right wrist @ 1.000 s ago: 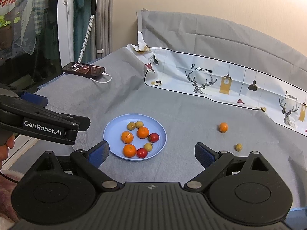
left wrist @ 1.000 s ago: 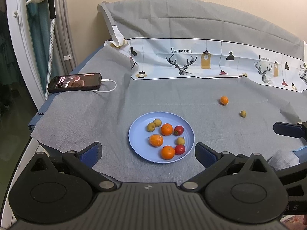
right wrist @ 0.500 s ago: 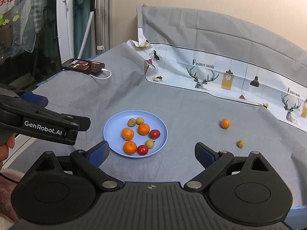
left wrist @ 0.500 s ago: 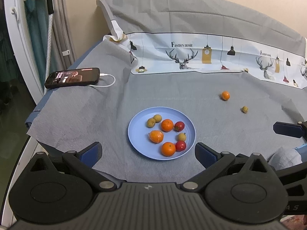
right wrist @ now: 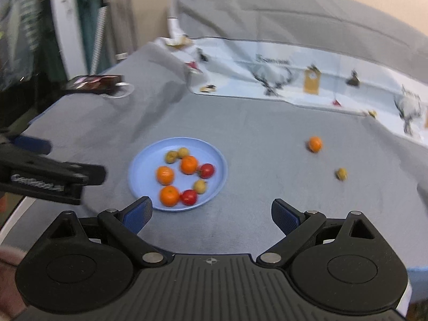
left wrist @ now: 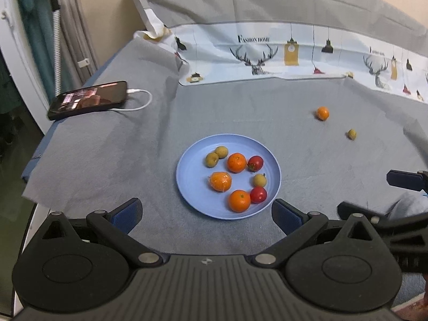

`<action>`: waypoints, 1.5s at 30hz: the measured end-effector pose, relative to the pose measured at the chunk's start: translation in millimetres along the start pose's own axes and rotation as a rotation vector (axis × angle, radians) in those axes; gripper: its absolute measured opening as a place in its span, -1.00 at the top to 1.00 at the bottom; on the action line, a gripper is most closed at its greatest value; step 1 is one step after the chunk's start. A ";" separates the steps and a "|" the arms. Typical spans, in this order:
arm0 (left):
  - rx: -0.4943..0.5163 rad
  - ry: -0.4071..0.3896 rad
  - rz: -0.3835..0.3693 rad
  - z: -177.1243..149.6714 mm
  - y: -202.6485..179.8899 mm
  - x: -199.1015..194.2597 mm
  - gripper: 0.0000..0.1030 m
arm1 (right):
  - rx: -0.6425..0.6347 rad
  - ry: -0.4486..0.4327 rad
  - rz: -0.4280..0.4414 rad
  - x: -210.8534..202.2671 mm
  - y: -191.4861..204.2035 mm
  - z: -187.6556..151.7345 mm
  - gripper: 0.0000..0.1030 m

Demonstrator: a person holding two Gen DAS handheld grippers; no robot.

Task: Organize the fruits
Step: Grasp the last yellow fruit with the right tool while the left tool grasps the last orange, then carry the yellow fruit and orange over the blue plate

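Observation:
A light blue plate (left wrist: 192,187) (right wrist: 144,165) sits on the grey cloth and holds several fruits: oranges, red cherry tomatoes and small tan longans. A loose orange (left wrist: 323,113) (right wrist: 314,144) and a loose longan (left wrist: 351,134) (right wrist: 341,173) lie on the cloth to the plate's right. My left gripper (left wrist: 206,214) is open and empty, hovering at the plate's near edge. My right gripper (right wrist: 211,214) is open and empty, near the plate's right front. The right wrist view is blurred.
A black phone (left wrist: 88,100) with a white charging cable lies at the far left near the table edge. A printed deer cloth (left wrist: 294,53) rises along the back. The left gripper's body (right wrist: 50,176) shows at the left in the right wrist view.
Both grippers have moved forward toward the plate. The right gripper has swung to the right, blurring its view. The fruits have not moved.

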State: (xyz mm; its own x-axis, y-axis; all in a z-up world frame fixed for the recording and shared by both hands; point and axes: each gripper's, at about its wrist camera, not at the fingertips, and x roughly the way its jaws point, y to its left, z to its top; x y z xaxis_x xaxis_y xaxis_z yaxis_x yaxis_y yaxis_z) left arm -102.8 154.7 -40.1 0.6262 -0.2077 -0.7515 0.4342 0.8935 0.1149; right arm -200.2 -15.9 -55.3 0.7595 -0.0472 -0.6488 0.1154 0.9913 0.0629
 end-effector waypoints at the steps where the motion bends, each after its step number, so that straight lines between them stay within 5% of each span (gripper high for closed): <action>1: 0.005 0.016 -0.008 6.0 -3.7 6.5 -0.99 | 0.032 0.005 -0.013 5.5 -7.8 -0.5 -0.87; 10: 0.054 0.098 -0.100 68.6 -68.4 82.0 -0.99 | 0.325 0.015 -0.282 83.5 -129.5 -10.3 -0.93; 19: 0.148 0.149 -0.206 126.9 -174.2 219.2 -0.99 | 0.290 0.019 -0.392 207.2 -237.0 -9.8 -0.94; 25: 0.182 0.125 -0.276 166.5 -240.4 308.3 -0.99 | 0.209 -0.033 -0.392 243.2 -266.1 -9.7 -0.98; 32: 0.283 0.099 -0.261 181.8 -289.9 359.5 -0.99 | 0.260 -0.046 -0.470 241.7 -278.0 -14.6 -0.94; 33: 0.292 0.100 -0.255 182.1 -292.5 361.6 -0.98 | 0.258 -0.050 -0.453 240.7 -276.8 -14.3 -0.69; 34: 0.306 0.077 -0.244 182.0 -295.0 360.7 -0.63 | 0.252 -0.064 -0.428 238.4 -275.2 -13.9 -0.04; 35: 0.320 0.064 -0.256 181.7 -295.3 358.0 -0.05 | 0.235 -0.078 -0.402 236.2 -272.9 -12.4 0.40; 36: 0.321 0.074 -0.295 182.6 -294.6 355.1 0.18 | 0.214 -0.080 -0.391 235.3 -270.1 -11.4 0.49; 45: 0.275 0.070 -0.278 182.2 -250.4 282.2 0.21 | 0.426 -0.152 -0.569 212.0 -305.4 -16.2 0.49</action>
State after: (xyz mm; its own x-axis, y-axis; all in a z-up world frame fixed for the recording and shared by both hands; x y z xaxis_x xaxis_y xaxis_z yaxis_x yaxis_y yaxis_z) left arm 83.2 -200.2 -162.6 0.4193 -0.3904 -0.8196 0.7437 0.6655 0.0635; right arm -84.8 -326.6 -224.4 0.5845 -0.5887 -0.5584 0.7351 0.6756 0.0572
